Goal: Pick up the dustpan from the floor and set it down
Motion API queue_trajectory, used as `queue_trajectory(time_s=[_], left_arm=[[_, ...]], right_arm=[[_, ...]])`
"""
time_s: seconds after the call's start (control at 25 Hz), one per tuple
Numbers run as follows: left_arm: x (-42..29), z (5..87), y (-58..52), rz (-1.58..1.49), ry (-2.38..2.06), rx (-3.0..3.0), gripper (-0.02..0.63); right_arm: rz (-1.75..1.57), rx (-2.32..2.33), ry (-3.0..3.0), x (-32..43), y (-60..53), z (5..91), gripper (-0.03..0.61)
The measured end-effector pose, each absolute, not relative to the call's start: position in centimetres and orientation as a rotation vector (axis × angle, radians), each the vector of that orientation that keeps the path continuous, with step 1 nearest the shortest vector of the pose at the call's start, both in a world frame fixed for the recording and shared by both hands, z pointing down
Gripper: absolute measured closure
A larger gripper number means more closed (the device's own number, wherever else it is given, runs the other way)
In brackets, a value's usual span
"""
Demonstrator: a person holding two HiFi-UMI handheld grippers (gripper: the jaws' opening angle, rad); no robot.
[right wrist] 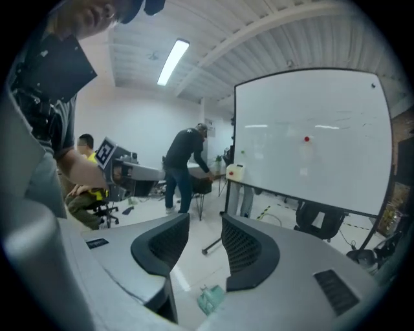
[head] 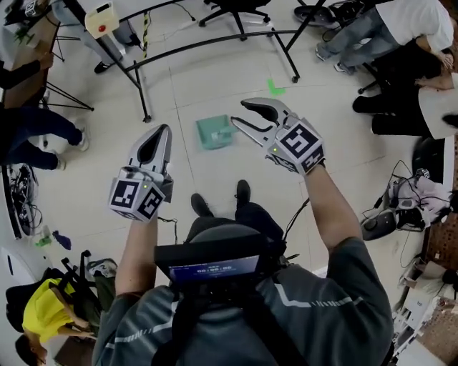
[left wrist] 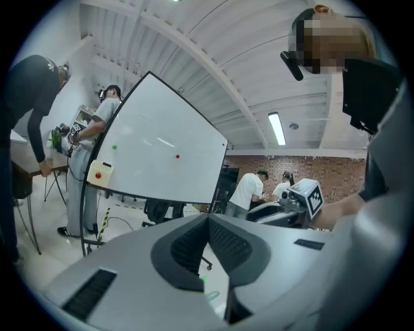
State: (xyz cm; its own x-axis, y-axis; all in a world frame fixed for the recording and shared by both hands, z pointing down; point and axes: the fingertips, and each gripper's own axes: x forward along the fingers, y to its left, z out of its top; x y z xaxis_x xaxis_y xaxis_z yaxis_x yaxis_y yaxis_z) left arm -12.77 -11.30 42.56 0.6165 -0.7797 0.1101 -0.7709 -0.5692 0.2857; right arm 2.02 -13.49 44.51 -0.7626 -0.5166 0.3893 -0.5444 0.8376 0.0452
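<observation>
The green dustpan point(head: 214, 131) lies flat on the pale tiled floor, ahead of my feet. My right gripper point(head: 238, 111) hovers just right of it and above it, jaws open with nothing between them. In the right gripper view the dustpan point(right wrist: 211, 298) shows low on the floor beneath the open right gripper point(right wrist: 206, 223). My left gripper point(head: 164, 130) is held to the left of the dustpan, well above the floor, its jaws shut and empty. The left gripper view has the shut left gripper point(left wrist: 208, 218) pointing nearly level across the room, with the right gripper point(left wrist: 288, 200) off to the side.
A whiteboard stand's black legs point(head: 143, 86) cross the floor behind the dustpan, with a green tape mark point(head: 275, 88) beside them. An office chair base point(head: 240, 11) stands farther back. People sit at the right point(head: 390, 39); cables and gear point(head: 21, 189) line the left.
</observation>
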Motion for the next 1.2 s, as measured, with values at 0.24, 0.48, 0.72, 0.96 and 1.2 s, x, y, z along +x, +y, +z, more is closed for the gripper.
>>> queue_trajectory(time_s=[0.24, 0.48, 0.72, 0.96, 1.2], left_arm=[[-10.6, 55.3, -14.1, 0.082, -1.282, 2.439, 0.584], [-9.0, 65.5, -14.3, 0.184, -1.263, 2.369, 0.584], [-7.6, 74.0, -15.7, 0.245, -1.234, 2.308, 0.584], [-6.9, 78.8, -14.7, 0.296, -1.207, 2.275, 0.584], [-7.6, 81.9, -15.8, 0.283, -1.202, 2.256, 0.584]], right_arm=[[0.102, 0.534, -2.470, 2.9, -16.0, 60.6, 0.357], [0.101, 0.375, -2.348, 4.1, -16.2, 72.2, 0.327], [0.060, 0.294, -2.258, 4.7, -17.5, 81.0, 0.327], [0.008, 0.238, -2.193, 4.7, -17.3, 86.7, 0.327], [0.003, 0.201, -2.196, 3.2, -18.8, 90.8, 0.388]])
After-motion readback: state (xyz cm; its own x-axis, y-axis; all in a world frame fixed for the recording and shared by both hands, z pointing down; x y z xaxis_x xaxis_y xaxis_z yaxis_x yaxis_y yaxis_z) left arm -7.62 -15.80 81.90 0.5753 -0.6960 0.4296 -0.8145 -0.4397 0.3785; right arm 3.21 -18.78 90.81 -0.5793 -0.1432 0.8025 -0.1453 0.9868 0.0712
